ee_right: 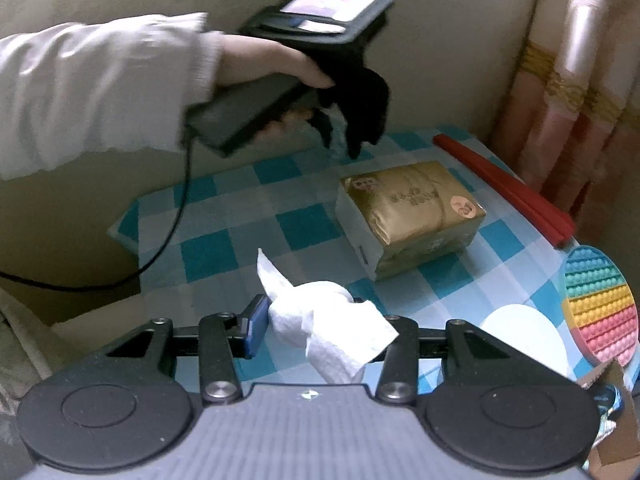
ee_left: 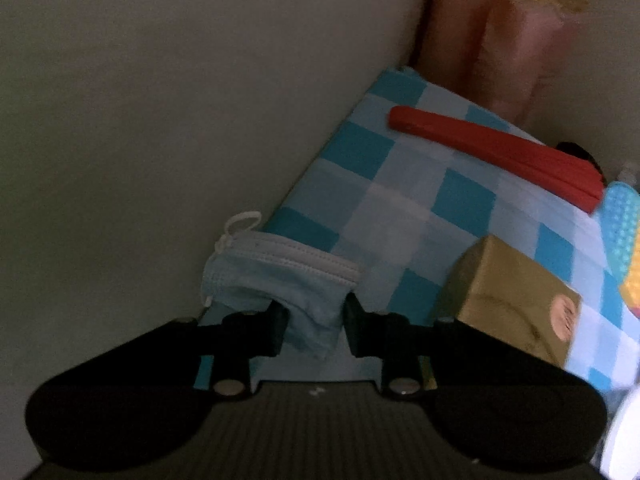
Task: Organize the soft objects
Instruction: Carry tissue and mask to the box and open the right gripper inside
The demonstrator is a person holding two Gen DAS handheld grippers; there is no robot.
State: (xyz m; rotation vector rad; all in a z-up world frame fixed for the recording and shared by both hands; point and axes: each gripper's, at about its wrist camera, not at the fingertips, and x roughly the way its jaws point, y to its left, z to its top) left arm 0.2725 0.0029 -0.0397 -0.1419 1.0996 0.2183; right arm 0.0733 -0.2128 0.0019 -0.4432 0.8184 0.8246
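Observation:
A light blue face mask (ee_left: 276, 276) with white ear loops hangs pinched between the pads of my left gripper (ee_left: 316, 314), just above the checked tablecloth (ee_left: 400, 208) by the wall. My right gripper (ee_right: 320, 322) is shut on a crumpled white tissue (ee_right: 316, 320), which bulges out above and below the jaws. In the right wrist view the left gripper (ee_right: 348, 136) is a dark blur over the far side of the table, held by a hand in a white sleeve (ee_right: 100, 88). What it holds is too blurred to see there.
A gold tissue pack (ee_right: 412, 216) lies mid-table, with a red folded item (ee_right: 504, 188) behind it along the edge. A rainbow bubble mat (ee_right: 600, 304) and a white disc (ee_right: 524, 340) lie at the right. A curtain (ee_right: 580, 80) hangs beyond; a wall bounds the far side.

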